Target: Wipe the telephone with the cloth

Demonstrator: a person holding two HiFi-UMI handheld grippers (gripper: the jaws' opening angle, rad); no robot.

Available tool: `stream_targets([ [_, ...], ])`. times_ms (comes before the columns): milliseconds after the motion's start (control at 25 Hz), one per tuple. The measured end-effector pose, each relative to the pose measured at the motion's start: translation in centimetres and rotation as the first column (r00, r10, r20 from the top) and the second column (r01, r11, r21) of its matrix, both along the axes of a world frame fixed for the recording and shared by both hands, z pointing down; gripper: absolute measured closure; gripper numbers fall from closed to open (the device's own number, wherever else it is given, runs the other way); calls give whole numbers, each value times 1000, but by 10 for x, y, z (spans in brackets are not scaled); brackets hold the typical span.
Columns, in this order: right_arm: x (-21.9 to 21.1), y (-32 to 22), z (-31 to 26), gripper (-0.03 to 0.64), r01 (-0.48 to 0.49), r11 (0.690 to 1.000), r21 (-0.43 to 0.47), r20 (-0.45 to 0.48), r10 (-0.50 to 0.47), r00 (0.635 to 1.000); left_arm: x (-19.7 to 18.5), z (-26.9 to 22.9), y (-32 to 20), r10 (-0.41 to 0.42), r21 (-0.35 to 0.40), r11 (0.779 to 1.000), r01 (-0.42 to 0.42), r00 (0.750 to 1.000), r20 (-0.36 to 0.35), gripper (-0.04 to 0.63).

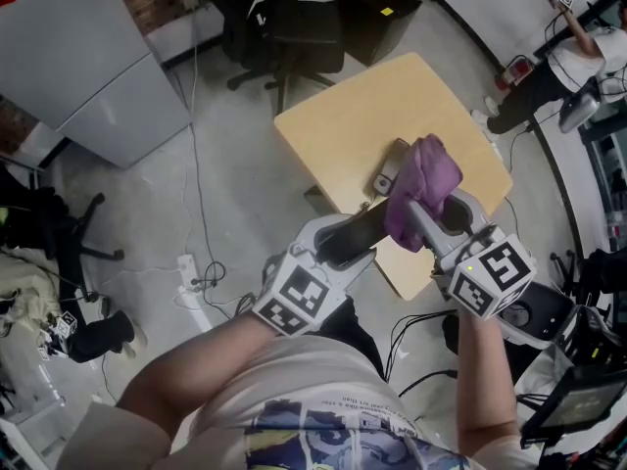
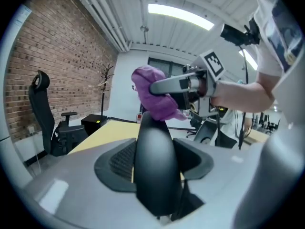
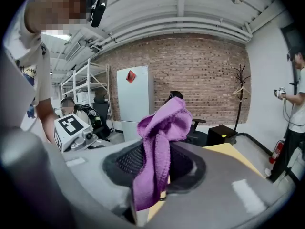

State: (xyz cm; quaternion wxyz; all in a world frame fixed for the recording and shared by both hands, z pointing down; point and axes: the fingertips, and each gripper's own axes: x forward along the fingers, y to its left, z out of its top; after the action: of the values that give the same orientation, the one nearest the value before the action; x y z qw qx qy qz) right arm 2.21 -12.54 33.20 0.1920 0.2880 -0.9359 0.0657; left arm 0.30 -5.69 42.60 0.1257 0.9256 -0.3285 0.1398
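1. Clamping a black telephone handset (image 1: 364,225) between its two jaws, the left gripper (image 2: 157,159) holds it above the near edge of the table (image 1: 372,106). The handset's far end points out over the tabletop.
2. The right gripper (image 3: 155,161) has its jaws closed on a purple cloth (image 3: 162,123), also above the table's near edge. The cloth bunches up past the jaw tips and a fold hangs down between them.
3. In the left gripper view the cloth sits right on the handset's far end; the two appear to touch there.
4. The telephone base (image 1: 390,169), grey, lies on the table just in from its near edge, partly covered in the head view by the cloth.
5. The rest of the table's pale wooden top is bare.
6. A black office chair (image 1: 299,27) stands beyond the table's far corner.
7. A white power strip (image 1: 188,267) with trailing cables lies on the grey floor to the left of the table.
8. A person in a white top (image 1: 578,62) stands off the table's right side, well apart from it.
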Motion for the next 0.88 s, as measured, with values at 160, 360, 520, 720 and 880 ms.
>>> stream_targets([
  [160,12,-10,-7,500,-42,999,21,-2,42,999,-5,2,0,-10,-12,1000,10,1000,-15,345],
  [360,-8,10,-19,500,10,999,33,10,-10,1000,-17,4,-3,-37,-44,998,35,998,-46,345],
  [520,-47,48,-19,500,119,993,18,21,-119,993,-26,3,-3,-39,-51,998,36,998,-58,345],
  [720,-65,79,-5,502,180,984,-3,4,-180,984,-25,-2,7,-23,-63,998,18,997,-77,345],
  [880,-42,60,2,501,93,996,-4,-10,-93,996,-28,-5,13,-12,-63,998,7,996,-83,345],
])
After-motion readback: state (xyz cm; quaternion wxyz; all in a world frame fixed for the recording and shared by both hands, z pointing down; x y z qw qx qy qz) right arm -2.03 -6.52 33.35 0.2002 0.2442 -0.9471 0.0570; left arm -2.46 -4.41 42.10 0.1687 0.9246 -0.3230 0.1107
